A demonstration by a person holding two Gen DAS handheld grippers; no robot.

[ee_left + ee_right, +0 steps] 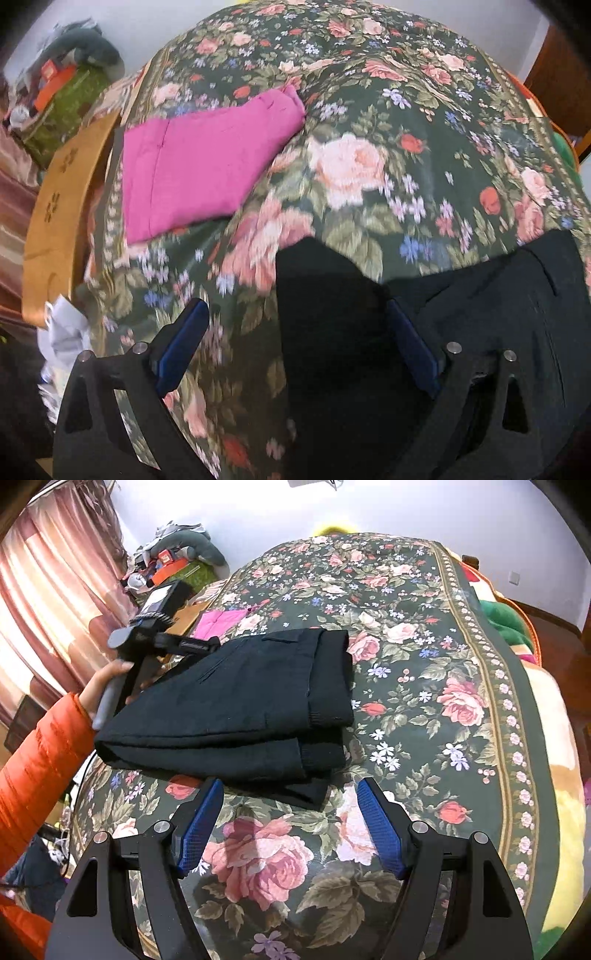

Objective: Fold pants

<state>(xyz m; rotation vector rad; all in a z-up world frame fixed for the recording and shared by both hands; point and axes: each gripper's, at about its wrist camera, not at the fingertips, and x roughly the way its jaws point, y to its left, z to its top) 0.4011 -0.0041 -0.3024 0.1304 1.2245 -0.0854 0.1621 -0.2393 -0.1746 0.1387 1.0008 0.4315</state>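
Note:
The folded black pants [236, 701] lie on the flowered bedspread [424, 646]. My right gripper [290, 786] stands open just in front of their near corner, its blue pads touching nothing. A hand [107, 681] in an orange sleeve [37, 753] holds the left tool at the pants' far left edge. In the left wrist view the black pants [461, 314] fill the lower right. My left gripper [295, 306] is wide open and points steeply down. One blue pad is over the flowered bedspread [369, 92] and the other over the black cloth, without pressing on it.
Folded pink pants [192, 166] [218, 622] rest near the bed's left edge, beside a wooden board [55, 206]. A pile of clutter [173, 554] and pink curtains [55, 590] stand beyond. Bright blankets [509, 627] line the right side. Crumpled white material [62, 332] hangs at the left edge.

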